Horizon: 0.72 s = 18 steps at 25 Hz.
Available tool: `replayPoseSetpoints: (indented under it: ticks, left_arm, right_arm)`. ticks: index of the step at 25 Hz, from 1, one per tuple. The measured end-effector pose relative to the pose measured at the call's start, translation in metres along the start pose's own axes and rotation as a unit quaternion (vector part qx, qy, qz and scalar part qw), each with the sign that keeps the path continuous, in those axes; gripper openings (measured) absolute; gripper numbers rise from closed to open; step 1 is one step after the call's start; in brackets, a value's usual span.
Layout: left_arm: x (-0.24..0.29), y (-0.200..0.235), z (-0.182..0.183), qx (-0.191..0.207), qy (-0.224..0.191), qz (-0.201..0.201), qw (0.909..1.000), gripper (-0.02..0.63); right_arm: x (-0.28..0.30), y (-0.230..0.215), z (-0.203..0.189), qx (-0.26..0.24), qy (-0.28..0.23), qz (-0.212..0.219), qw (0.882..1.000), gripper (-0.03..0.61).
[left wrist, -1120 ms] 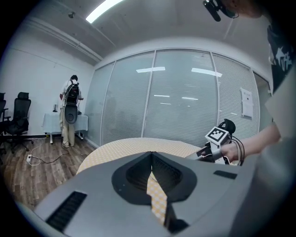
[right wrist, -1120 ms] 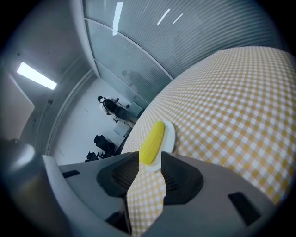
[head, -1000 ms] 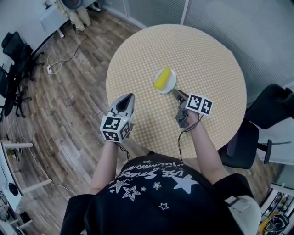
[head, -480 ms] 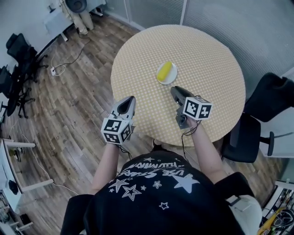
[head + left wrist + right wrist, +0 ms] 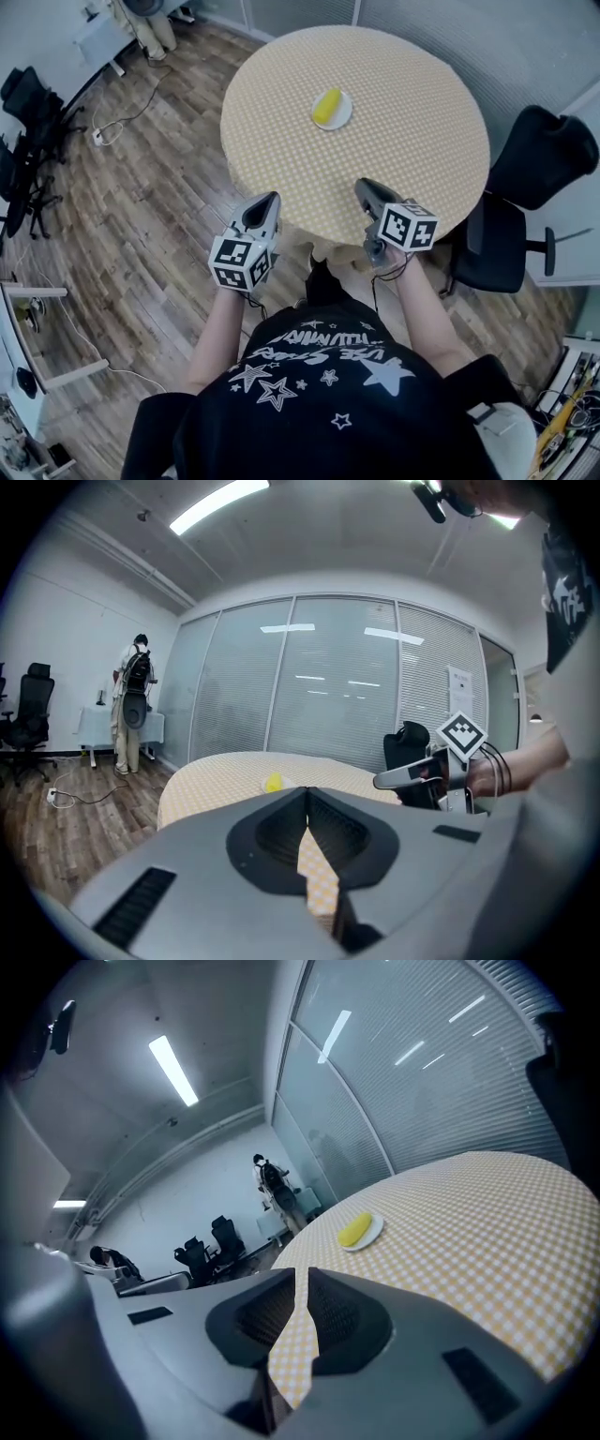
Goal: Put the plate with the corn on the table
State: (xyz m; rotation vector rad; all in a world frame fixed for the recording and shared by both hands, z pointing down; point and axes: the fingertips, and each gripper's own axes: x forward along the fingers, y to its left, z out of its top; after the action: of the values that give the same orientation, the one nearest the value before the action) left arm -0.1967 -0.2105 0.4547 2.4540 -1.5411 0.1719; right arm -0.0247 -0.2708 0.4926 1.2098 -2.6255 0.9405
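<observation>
Closest to you, both grippers are now hanging at the near edge of the table (image 5: 403,103). The right gripper (image 5: 364,186), which was up at the plate a sec ago, is pulling back toward your body. Its jaws are sitting nearly together, just a thin slit, w/ nothing between them. The left gripper (image 5: 266,199) is hovering just off the table's near-left rim, about where it was, jaws meeting at the tips, also empty.

That means the white plate (image 5: 333,110) w/ the yellow corn cob (image 5: 327,106) on it is resting free on the tabletop, well apart from both grippers, toward the far-left part of the round top. Judging from that, the placing looks done and you're backing away.

The surface is a round table under a yellow-and-white checked cloth, and nothing else is showing on it. A black office chair (image 5: 530,164) is standing at your right. The floor (image 5: 141,216) is wood planks, w/ a cable and plug strip (image 5: 98,139) lying at left and more black chairs (image 5: 28,131) beyond. Farthest off, glass partitions w/ blinds (image 5: 328,696) are closing the room, and a person (image 5: 131,705) is standing by the far wall.
</observation>
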Motion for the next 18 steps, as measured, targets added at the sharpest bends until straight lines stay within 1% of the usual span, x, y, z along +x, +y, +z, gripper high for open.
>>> replayPoseSetpoints:
  ticks: [4, 7, 11, 14, 18]
  left_arm:
    - [-0.017, -0.022, -0.021, -0.005, 0.003, -0.029, 0.9996, 0.008]
    - [-0.031, -0.046, -0.032, -0.007, 0.005, -0.056, 0.9984, 0.008]
    - [-0.043, -0.07, -0.035, -0.006, 0.005, -0.078, 0.9969, 0.008]
    - [-0.049, -0.082, -0.033, -0.006, 0.003, -0.083, 0.9965, 0.008]
    - [-0.054, -0.089, -0.028, 0.0, -0.004, -0.069, 0.9976, 0.008]
  right_arm:
    - [-0.04, 0.005, -0.028, -0.012, -0.009, -0.026, 1.0, 0.055]
    - [-0.076, 0.014, -0.046, -0.018, -0.016, -0.05, 0.998, 0.055]
    - [-0.104, 0.025, -0.052, -0.026, -0.029, -0.061, 0.997, 0.049]
    - [-0.119, 0.028, -0.048, -0.038, -0.036, -0.062, 0.997, 0.041]
    - [-0.131, 0.026, -0.038, -0.039, -0.05, -0.05, 0.997, 0.034]
